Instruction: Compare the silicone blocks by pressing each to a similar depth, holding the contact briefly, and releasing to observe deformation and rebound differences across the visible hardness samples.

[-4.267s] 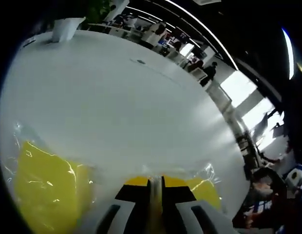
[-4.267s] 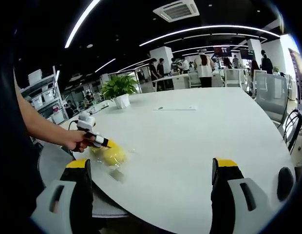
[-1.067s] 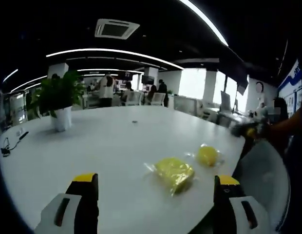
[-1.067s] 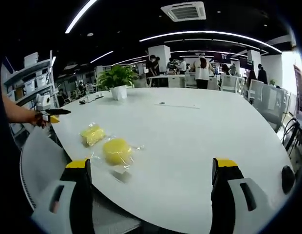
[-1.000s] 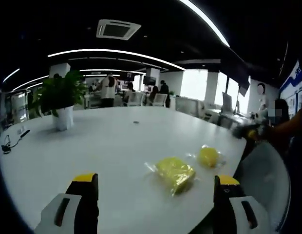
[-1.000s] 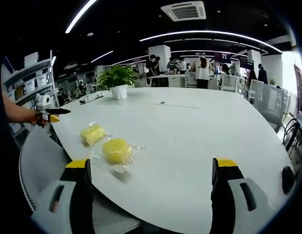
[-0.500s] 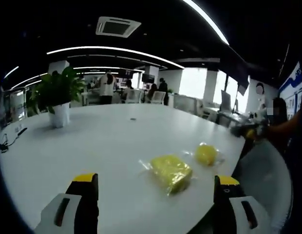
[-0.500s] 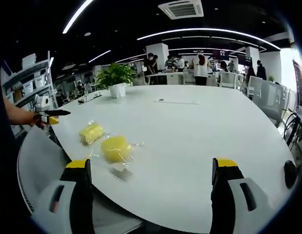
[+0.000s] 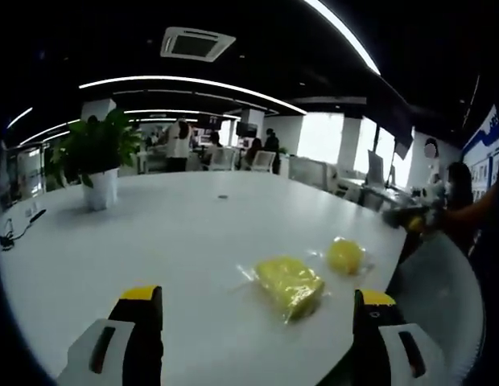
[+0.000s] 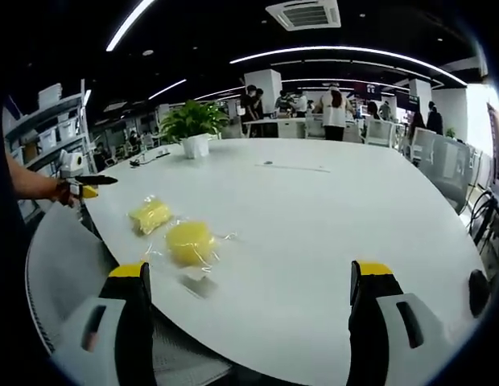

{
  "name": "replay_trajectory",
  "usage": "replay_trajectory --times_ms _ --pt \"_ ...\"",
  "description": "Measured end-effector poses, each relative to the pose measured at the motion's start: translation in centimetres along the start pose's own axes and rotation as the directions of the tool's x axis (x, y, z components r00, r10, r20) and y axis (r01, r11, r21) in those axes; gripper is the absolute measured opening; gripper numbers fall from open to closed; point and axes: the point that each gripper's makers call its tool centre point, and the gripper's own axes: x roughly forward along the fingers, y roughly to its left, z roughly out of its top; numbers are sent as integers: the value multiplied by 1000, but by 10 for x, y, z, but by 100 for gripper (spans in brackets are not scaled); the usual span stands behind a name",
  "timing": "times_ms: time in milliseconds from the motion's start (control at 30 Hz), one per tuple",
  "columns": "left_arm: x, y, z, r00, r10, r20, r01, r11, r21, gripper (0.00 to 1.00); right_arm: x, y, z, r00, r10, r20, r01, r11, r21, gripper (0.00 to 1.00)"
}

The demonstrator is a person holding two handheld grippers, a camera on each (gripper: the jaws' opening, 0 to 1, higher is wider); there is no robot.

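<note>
Two yellow silicone blocks in clear wrap lie near the edge of a big white table (image 9: 177, 233). In the left gripper view, the squarish block (image 9: 290, 283) lies ahead of my left gripper (image 9: 257, 338), which stands open and apart from it. The round block (image 9: 344, 256) lies just beyond. In the right gripper view, the round block (image 10: 191, 241) is nearer and the squarish block (image 10: 150, 215) is behind it. My right gripper (image 10: 253, 322) is open and holds nothing. A hand holds the left gripper (image 10: 82, 186) off the table's left edge.
A potted plant (image 10: 193, 129) stands at the far side of the table (image 10: 314, 217), with a flat paper strip (image 10: 294, 168) near the middle. A grey chair back (image 10: 64, 265) sits by the near edge. People stand among desks in the background.
About four seconds ago my left gripper was shut and pressed down on a yellow block; now it is open and drawn back off the table. Over the last second almost nothing has moved.
</note>
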Motion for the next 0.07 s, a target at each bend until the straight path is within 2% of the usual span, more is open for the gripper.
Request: replay_trajectory --times_ms 67 --pt "0 0 -1 1000 -1 -5 1 1000 2 100 -1 -1 0 1000 -3 1 3 1000 3 97"
